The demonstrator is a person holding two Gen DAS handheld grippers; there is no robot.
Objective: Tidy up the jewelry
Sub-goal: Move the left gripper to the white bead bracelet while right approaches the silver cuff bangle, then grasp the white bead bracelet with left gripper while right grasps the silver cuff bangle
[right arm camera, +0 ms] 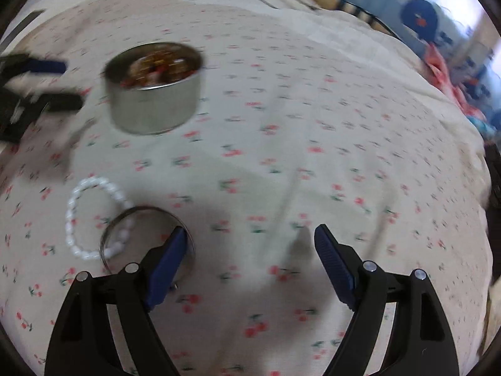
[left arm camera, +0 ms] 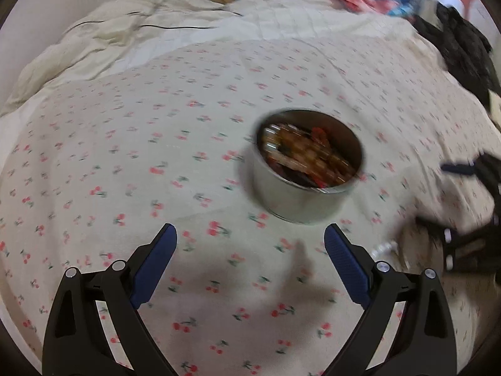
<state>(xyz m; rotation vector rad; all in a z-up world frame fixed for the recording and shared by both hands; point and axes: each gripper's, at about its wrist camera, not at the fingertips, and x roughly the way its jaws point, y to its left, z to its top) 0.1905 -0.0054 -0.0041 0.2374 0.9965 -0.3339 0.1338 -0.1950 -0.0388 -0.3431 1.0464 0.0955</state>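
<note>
A round metal tin (left arm camera: 307, 169) full of brown and red jewelry stands on the cherry-print bedsheet (left arm camera: 156, 144), ahead and slightly right of my left gripper (left arm camera: 250, 235), which is open over bare sheet. In the right wrist view the same tin (right arm camera: 155, 94) sits at the upper left. A white bead bracelet (right arm camera: 75, 216) lies on the sheet, overlapped by a thin metal bangle (right arm camera: 144, 211). My right gripper (right arm camera: 249, 235) is open, its left finger over the bangle's right side, nothing between the pads. The left gripper (right arm camera: 47, 84) shows blurred at that view's left edge.
The right gripper (left arm camera: 463, 188) shows blurred at the right edge of the left wrist view, near some white beads (left arm camera: 385, 247). A rumpled cream blanket (left arm camera: 125, 34) with a black cable lies at the back. Dark clothing (left arm camera: 463, 47) is heaped at the far right.
</note>
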